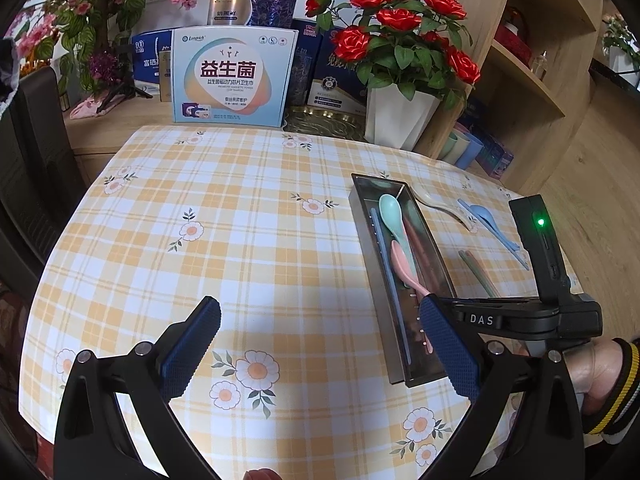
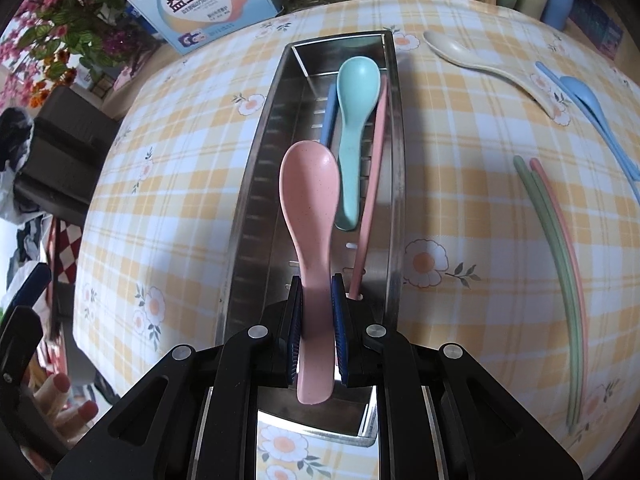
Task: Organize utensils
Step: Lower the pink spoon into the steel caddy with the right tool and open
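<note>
Reading "Longrich" on the box (image 1: 235, 76), "DAS" on the right gripper (image 2: 317, 334). We're holding the left gripper (image 1: 320, 350) spread apart over the tablecloth (image 1: 224, 216); right is gripping the pink spoon (image 2: 310, 208) handle above the steel tray (image 2: 256, 184). Counting four spoons: pink, teal spoon (image 2: 356, 120), beige spoon (image 2: 488, 64), blue spoon (image 2: 588, 108).

A yellow-checked tablecloth (image 1: 224, 216) with daisy prints covers the table. At its 12 o'clock edge stands a pale blue box (image 1: 234, 76) with Chinese lettering. At 1 o'clock, red roses (image 1: 404, 28) fill a white pot (image 1: 400, 118). Pink blossoms (image 1: 80, 4) rise at 10 o'clock. A wooden shelf (image 1: 532, 52) stands at 2 o'clock.
</note>
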Demonstrator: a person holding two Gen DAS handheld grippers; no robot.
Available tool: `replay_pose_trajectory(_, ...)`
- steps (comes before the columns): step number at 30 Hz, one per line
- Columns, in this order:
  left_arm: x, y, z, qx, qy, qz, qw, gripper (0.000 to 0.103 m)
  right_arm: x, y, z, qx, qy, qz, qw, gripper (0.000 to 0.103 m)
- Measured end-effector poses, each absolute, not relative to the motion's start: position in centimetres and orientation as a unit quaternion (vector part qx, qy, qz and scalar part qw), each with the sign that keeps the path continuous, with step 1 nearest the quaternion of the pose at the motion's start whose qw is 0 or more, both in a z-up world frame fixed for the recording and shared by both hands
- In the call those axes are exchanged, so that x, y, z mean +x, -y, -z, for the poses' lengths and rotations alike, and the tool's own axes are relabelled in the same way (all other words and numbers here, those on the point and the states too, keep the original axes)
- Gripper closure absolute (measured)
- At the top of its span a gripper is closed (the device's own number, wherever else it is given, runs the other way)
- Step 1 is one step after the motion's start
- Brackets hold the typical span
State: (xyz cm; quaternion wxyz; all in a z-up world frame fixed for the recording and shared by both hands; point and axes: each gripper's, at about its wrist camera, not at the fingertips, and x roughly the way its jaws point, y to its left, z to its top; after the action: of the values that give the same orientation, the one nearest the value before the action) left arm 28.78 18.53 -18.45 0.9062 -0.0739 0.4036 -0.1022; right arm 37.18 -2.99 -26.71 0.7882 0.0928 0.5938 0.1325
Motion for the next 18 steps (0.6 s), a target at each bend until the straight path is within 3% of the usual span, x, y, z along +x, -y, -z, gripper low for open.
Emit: replay_pose_trajectory(18, 28.7, -17.82, 18.12, -0.067, -0.409, 0.096, 0.905, 0.006, 36.91, 2.97, 26.32, 0.109, -0.59, -0.158, 0.784, 0.087)
